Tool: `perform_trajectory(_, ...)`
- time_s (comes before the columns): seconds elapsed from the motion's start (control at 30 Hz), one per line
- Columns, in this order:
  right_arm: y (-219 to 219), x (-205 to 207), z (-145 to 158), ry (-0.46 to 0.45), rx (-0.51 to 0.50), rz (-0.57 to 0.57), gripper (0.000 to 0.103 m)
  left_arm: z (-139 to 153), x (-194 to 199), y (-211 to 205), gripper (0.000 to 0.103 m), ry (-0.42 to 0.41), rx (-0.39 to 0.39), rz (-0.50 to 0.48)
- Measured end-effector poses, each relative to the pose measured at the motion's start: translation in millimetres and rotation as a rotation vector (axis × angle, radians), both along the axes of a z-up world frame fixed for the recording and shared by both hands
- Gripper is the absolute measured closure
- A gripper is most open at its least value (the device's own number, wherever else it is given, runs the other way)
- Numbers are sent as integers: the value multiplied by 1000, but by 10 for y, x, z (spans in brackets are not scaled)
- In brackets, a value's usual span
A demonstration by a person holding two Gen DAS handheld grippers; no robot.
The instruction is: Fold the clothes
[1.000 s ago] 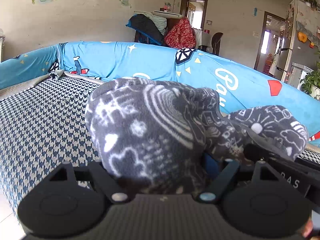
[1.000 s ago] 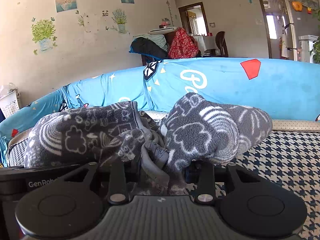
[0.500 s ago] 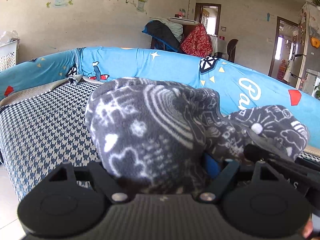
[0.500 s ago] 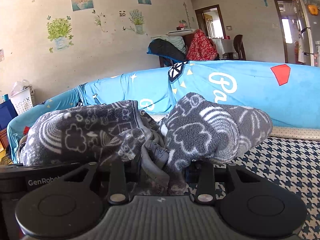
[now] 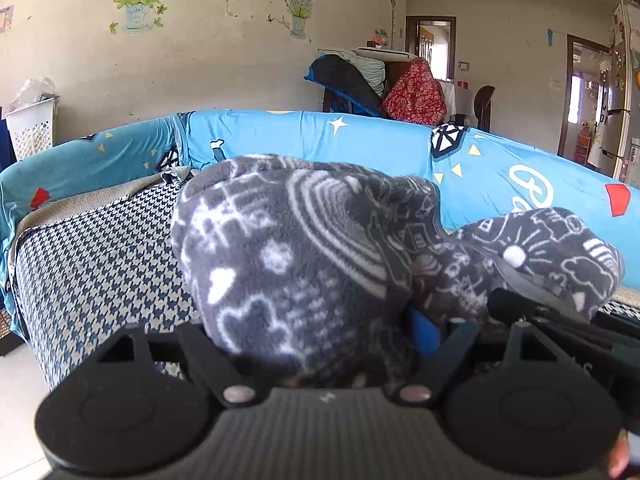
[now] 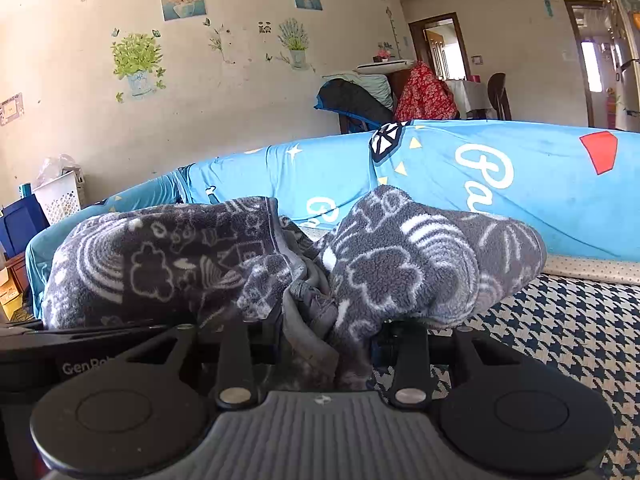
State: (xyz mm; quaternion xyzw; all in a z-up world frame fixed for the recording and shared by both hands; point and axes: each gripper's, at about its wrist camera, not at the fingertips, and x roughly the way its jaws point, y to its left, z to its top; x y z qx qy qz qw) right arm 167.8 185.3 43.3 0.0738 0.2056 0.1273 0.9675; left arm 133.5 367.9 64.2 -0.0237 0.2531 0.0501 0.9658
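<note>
Carrying the grey patterned fleece garment [image 5: 304, 256] sideways above the houndstooth sofa seat [image 5: 92, 248], the left hand-held gripper [image 5: 320, 344] and right hand-held gripper [image 6: 316, 344] are each clamping a bunched fold, suggesting repositioning before laying it flat.

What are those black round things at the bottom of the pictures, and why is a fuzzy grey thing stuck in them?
They are two hand-held pinchers, one in each of a person's hands, each carrying a camera that looks along its fingers. One picture comes from the left gripper, the other from the right gripper. Both are clamped on the same grey fleece garment, bunched up and lifted over a sofa seat with a blue-and-white checked cover. The bright blue sofa back stands behind.
</note>
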Motion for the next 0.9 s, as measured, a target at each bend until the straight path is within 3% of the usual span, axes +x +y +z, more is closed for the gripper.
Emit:
perform_trajectory(0.57, 32, 113, -60, -20, 28, -14, 66, -42, 225, -8, 22, -34, 16, 28)
perform_trajectory(0.63, 53, 148, -57, -29, 32, -13, 66, -96, 330, 20, 16, -30, -5, 49)
perform_trajectory(0.67, 64, 172, -60, -31, 33, -15, 65, -180, 469, 85, 6, 12, -49, 79)
perform_trajectory(0.73, 67, 265, -122, 18, 29, -35, 54, -321, 653, 187, 0, 118, -83, 159)
perform_trajectory(0.8, 51, 372, -260, 127, 0, -41, 32, -426, 712, 235, 0, 168, -73, 217)
perform_trajectory(0.9, 31, 393, -450, 196, -61, -35, 26, -416, 704, 237, 0, 171, -61, 226)
